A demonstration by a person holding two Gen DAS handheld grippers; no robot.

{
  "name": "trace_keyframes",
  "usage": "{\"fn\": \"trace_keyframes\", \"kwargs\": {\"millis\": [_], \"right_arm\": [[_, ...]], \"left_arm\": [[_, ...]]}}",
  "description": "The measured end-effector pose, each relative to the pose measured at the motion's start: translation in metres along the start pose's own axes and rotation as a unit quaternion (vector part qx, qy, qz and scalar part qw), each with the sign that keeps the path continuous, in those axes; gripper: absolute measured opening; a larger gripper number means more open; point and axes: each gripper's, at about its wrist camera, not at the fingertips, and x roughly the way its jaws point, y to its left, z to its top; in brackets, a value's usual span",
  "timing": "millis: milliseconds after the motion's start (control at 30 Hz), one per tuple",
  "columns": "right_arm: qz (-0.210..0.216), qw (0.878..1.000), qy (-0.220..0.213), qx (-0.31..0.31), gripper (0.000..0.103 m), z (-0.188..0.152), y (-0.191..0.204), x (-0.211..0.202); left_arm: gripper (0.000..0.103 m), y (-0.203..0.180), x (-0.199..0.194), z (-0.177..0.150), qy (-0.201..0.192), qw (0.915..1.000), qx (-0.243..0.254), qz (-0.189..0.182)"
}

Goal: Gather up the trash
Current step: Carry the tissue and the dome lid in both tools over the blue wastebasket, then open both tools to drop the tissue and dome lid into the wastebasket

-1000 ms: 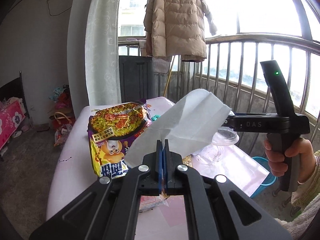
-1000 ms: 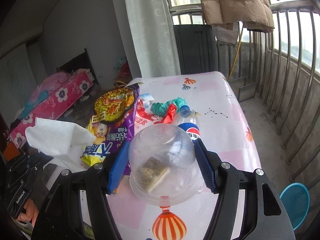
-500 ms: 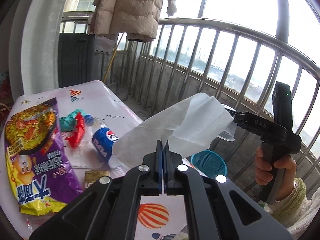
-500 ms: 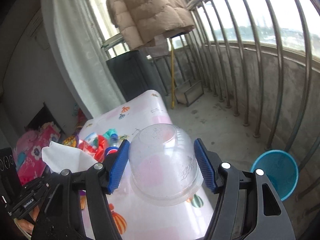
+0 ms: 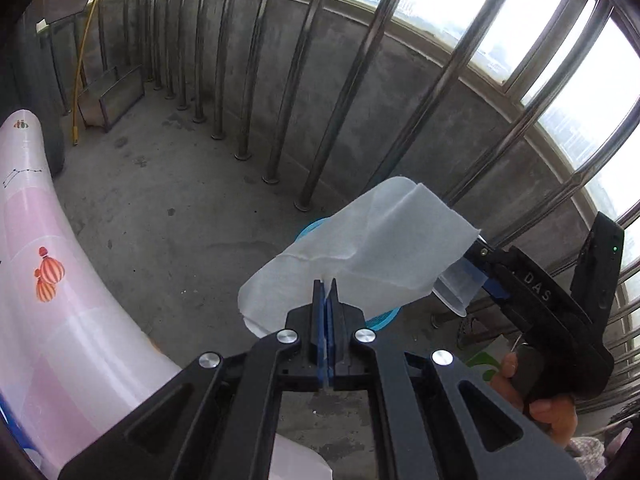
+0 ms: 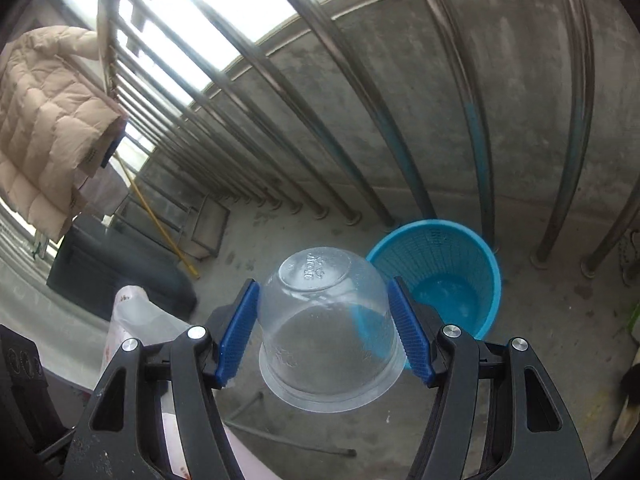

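My left gripper (image 5: 326, 286) is shut on a white tissue (image 5: 368, 248), held in the air over the concrete floor. The tissue hides most of the blue trash basket (image 5: 380, 317) below it. My right gripper (image 6: 326, 316) is shut on a clear plastic cup (image 6: 326, 328), upside down, held above the floor just left of the blue basket (image 6: 448, 280). The basket looks empty. In the left wrist view the right gripper (image 5: 480, 276) holds the cup (image 5: 458, 288) at the tissue's right edge.
Steel railing bars (image 5: 320, 92) and a low concrete wall (image 6: 400, 92) stand behind the basket. The table's pink cloth (image 5: 48, 320) hangs at the left. A beige coat (image 6: 44, 120) hangs on the railing. A yellow-handled tool (image 6: 160, 220) leans near a dark cabinet (image 6: 116, 276).
Both grippers swung right, away from the table and down toward the floor. The basket is now close below them. The tissue and cup stay held.
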Motion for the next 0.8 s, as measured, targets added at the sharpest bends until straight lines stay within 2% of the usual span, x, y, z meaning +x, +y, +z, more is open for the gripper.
{"fn": "trace_keyframes", "kwargs": {"millis": [100, 233, 367, 400, 433, 467, 533, 600, 800], "right_arm": [[-0.018, 0.999, 0.009, 0.037, 0.062, 0.007, -0.030, 0.023], [-0.026, 0.997, 0.019, 0.077, 0.062, 0.014, -0.057, 0.049], [-0.032, 0.996, 0.031, 0.071, 0.065, 0.018, -0.071, 0.070], [-0.035, 0.997, 0.032, 0.067, 0.067, 0.019, -0.073, 0.076], [-0.043, 0.996, 0.033, 0.065, 0.075, 0.021, -0.076, 0.081], [-0.052, 0.996, 0.033, 0.066, 0.078, 0.021, -0.080, 0.085], [-0.058, 0.995, 0.038, 0.073, 0.078, 0.023, -0.085, 0.087], [-0.060, 0.995, 0.036, 0.076, 0.078, 0.022, -0.088, 0.084], [-0.061, 0.997, 0.003, 0.055, 0.079, 0.022, -0.085, 0.066]], "left_arm": [[0.001, -0.011, 0.062, 0.011, 0.052, 0.9985, -0.009, 0.012], [0.001, -0.017, 0.124, 0.016, 0.094, 0.9953, -0.010, 0.021], [0.001, -0.027, 0.165, 0.024, 0.104, 0.9943, 0.018, 0.016], [0.004, -0.030, 0.172, 0.027, 0.107, 0.9940, 0.023, 0.010], [0.009, -0.033, 0.178, 0.029, 0.109, 0.9938, 0.020, 0.004], [0.025, -0.034, 0.181, 0.030, 0.110, 0.9938, 0.015, 0.001], [0.040, -0.038, 0.178, 0.032, 0.099, 0.9950, 0.014, -0.009], [0.051, -0.042, 0.171, 0.031, 0.080, 0.9964, 0.026, -0.003], [0.053, -0.053, 0.151, 0.030, 0.048, 0.9972, 0.056, 0.008]]}}
